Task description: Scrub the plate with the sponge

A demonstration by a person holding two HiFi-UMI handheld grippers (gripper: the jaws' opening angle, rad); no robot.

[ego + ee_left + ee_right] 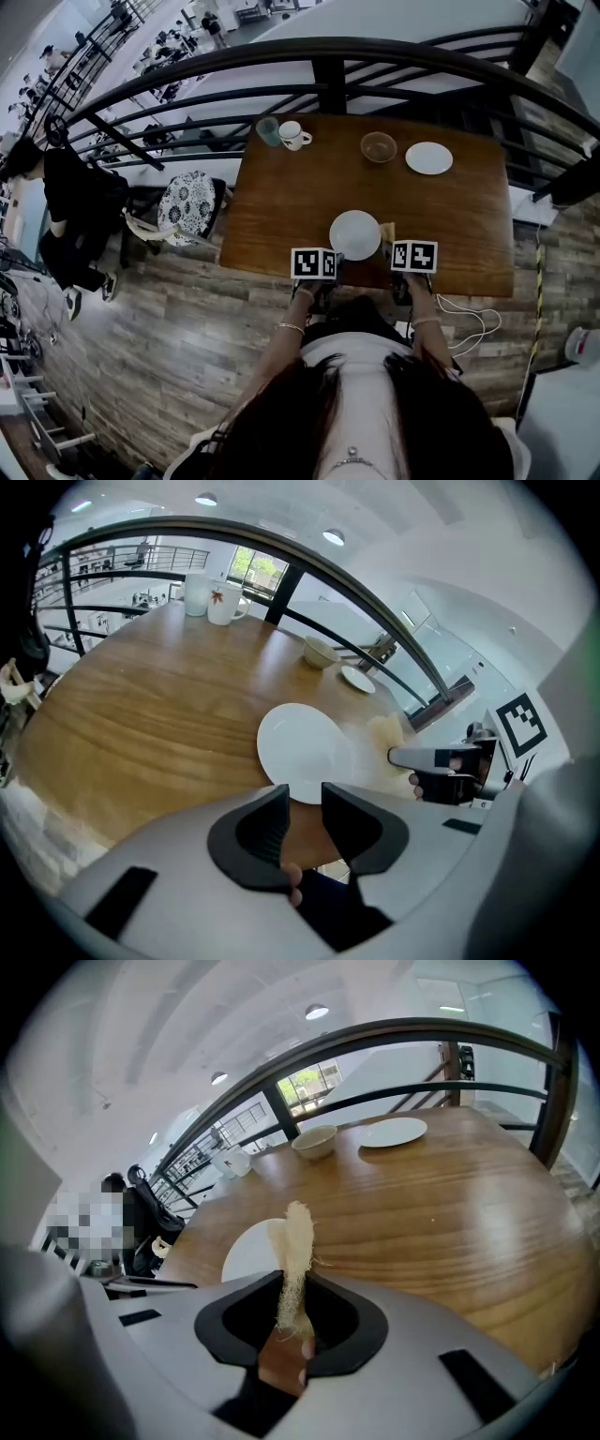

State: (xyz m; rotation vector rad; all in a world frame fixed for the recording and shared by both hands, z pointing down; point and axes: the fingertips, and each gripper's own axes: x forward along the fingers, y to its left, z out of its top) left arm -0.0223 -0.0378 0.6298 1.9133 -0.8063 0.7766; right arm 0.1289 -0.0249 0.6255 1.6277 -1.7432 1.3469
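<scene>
A white plate (355, 234) lies flat on the wooden table (281, 202), close to its near edge. My left gripper (316, 263) hovers at the plate's near-left rim. In the left gripper view its jaws (305, 797) stand a narrow gap apart with nothing between them, and the plate (302, 750) sits just beyond their tips. My right gripper (412, 255) is shut on a tan fibrous sponge (296, 1241) that sticks up from its jaws (295, 1288). The sponge (386, 739) hangs at the plate's right side; I cannot tell whether it touches.
At the table's far edge stand a bowl (379, 146), a small white plate (429, 157), a white mug (293, 135) and a glass (268, 130). A curved black railing (328, 70) runs behind the table. A patterned chair (190, 202) stands to the left.
</scene>
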